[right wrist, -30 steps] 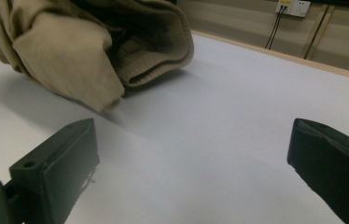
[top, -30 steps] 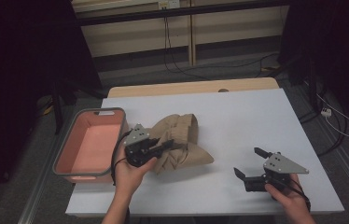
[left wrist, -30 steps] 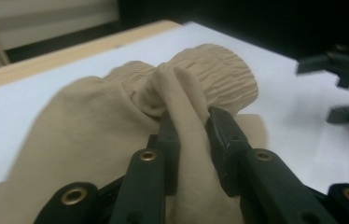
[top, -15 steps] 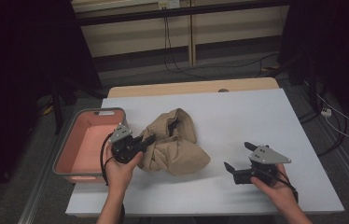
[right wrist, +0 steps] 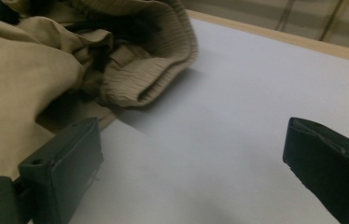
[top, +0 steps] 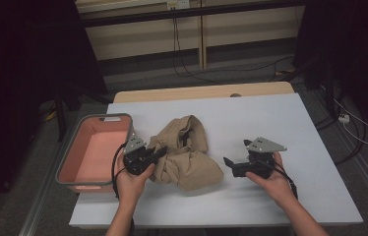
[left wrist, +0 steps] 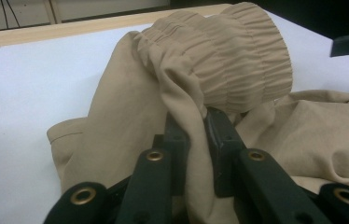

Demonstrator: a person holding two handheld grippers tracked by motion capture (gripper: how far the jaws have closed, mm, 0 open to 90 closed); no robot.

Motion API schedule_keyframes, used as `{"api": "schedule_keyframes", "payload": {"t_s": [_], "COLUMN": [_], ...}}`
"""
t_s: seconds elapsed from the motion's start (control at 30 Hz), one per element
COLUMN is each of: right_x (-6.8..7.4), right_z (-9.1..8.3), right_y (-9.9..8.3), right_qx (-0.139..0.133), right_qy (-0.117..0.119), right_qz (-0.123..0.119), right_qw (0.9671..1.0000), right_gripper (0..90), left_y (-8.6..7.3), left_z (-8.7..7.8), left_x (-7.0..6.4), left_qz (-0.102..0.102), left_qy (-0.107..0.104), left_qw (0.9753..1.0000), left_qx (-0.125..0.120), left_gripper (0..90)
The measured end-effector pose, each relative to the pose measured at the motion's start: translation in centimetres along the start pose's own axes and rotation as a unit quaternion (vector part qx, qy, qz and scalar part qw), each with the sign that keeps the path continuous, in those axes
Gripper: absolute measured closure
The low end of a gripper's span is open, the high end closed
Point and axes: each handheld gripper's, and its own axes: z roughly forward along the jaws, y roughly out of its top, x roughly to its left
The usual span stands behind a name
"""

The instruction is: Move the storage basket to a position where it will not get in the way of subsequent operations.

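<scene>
While left tongs (left wrist: 196, 135) pinch tan garment (left wrist: 219, 70), right tongs (right wrist: 191, 158) gape wide

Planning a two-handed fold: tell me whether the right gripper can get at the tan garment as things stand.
Probably yes. The right gripper is open, facing the tan garment, with bare white table between them.

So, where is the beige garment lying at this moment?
In the high view, the beige garment lies crumpled near the table's middle, right of the pink basket, with the left tool shut on its left edge and the open right tool nearby.
</scene>
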Motion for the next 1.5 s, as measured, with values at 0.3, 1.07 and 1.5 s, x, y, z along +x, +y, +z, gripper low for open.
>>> {"api": "schedule_keyframes", "payload": {"t_s": [0.3,1.07,1.5], "right_x": [0.4,3.9,3.3], "right_z": [4.0,10.5,8.1], "right_y": [0.7,2.1,2.2], "right_qx": [0.031,0.137,0.096], "right_qy": [0.007,0.044,0.073], "right_qz": [0.051,0.018,-0.005], "right_qw": [0.9982,0.9895,0.9927], "right_gripper": [3.4,33.4,80.3], "left_y": [0.1,0.8,0.9], "left_z": [-0.1,-1.9,-2.3], "left_x": [-0.2,0.5,0.9], "left_qz": [0.001,0.000,-0.013], "left_qy": [-0.005,0.008,0.009], "left_qw": [1.0000,1.0000,0.9998], "left_qx": [0.005,0.002,-0.013], "left_gripper": [81.1,82.3,82.6]}}
